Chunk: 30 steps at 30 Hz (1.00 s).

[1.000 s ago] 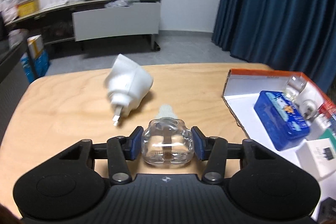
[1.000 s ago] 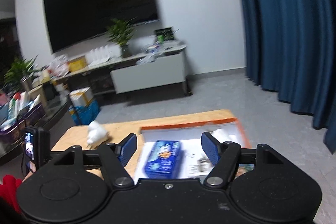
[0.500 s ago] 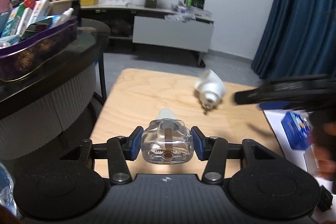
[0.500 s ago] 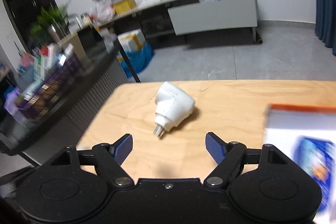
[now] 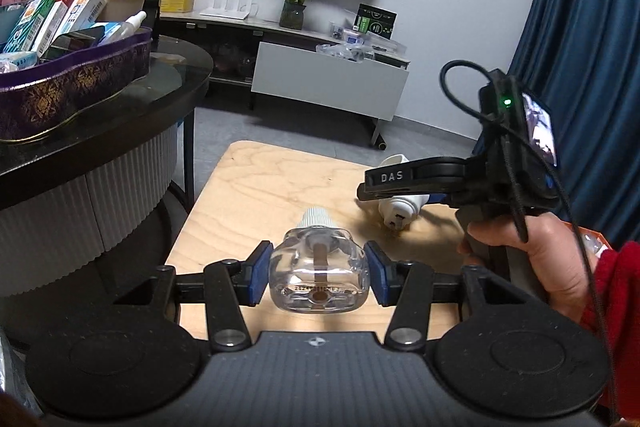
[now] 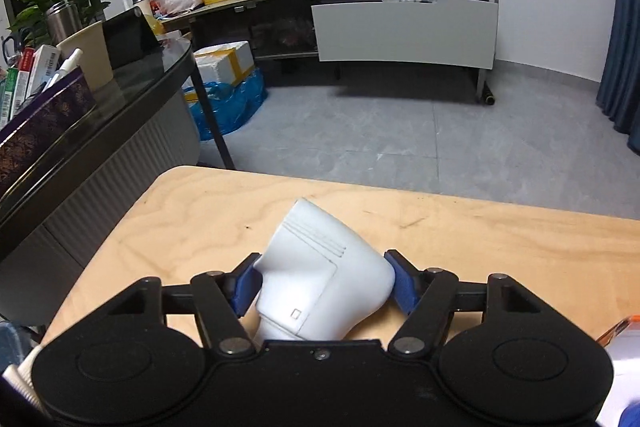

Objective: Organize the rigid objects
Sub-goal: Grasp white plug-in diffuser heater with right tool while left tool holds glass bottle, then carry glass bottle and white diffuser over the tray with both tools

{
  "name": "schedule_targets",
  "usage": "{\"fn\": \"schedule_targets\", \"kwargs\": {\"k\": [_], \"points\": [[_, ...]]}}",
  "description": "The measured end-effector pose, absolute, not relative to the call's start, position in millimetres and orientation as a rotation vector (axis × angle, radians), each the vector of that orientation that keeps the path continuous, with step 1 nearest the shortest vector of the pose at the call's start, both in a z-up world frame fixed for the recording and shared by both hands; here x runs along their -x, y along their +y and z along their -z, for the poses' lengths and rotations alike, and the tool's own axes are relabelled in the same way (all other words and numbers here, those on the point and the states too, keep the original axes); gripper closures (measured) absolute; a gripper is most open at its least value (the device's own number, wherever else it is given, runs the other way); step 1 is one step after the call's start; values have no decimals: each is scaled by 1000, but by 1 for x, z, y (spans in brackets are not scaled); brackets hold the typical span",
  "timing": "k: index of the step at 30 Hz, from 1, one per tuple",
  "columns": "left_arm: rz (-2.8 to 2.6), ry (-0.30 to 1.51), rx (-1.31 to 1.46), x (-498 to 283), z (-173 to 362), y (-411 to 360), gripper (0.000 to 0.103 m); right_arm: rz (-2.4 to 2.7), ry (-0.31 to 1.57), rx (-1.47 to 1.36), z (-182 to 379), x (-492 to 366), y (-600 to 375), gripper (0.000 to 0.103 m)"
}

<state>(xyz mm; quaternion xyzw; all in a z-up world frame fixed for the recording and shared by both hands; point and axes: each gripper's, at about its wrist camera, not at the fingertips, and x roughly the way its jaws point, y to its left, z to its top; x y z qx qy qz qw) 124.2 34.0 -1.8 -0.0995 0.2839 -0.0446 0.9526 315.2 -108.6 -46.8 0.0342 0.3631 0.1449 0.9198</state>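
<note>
A clear glass bottle (image 5: 318, 267) with a white ribbed cap sits between the blue pads of my left gripper (image 5: 318, 278), which is shut on it above the wooden table (image 5: 260, 195). A white plug-in device (image 6: 320, 267) lies on the table further right. My right gripper (image 6: 325, 285) straddles this device; its jaws are closing and both pads rest against the device's sides. In the left wrist view the right gripper (image 5: 400, 195) comes in from the right, held by a hand (image 5: 520, 259) in a red sleeve, and covers most of the device (image 5: 400, 213).
An orange-rimmed box corner (image 6: 618, 327) shows at the table's right edge. Left of the table stands a dark round counter (image 5: 120, 131) with a purple tin (image 5: 60, 87) full of packets. Behind are grey floor, a TV cabinet and blue curtains.
My right gripper swept left from over the box, came down over the white device and narrowed its jaws onto it. My left gripper swung left with the bottle, then held still.
</note>
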Motion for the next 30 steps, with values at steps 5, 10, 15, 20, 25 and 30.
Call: {"fn": "schedule_targets", "kwargs": {"k": [5, 10, 15, 20, 25, 30], "points": [[72, 574, 202, -120, 1, 34, 53, -308, 726, -50, 33, -283, -117, 24], [80, 566, 164, -107, -8, 25, 53, -314, 665, -71, -7, -224, -143, 24], [106, 536, 141, -84, -28, 7, 53, -272, 590, -102, -42, -148, -187, 24], [167, 504, 103, -49, -49, -29, 53, -178, 521, -120, -65, -72, -240, 24], [257, 474, 98, -21, -65, -72, 53, -46, 468, -103, -71, -9, -294, 24], [351, 453, 80, -12, -80, -115, 53, 53, 424, -135, -72, 30, -336, 24]]}}
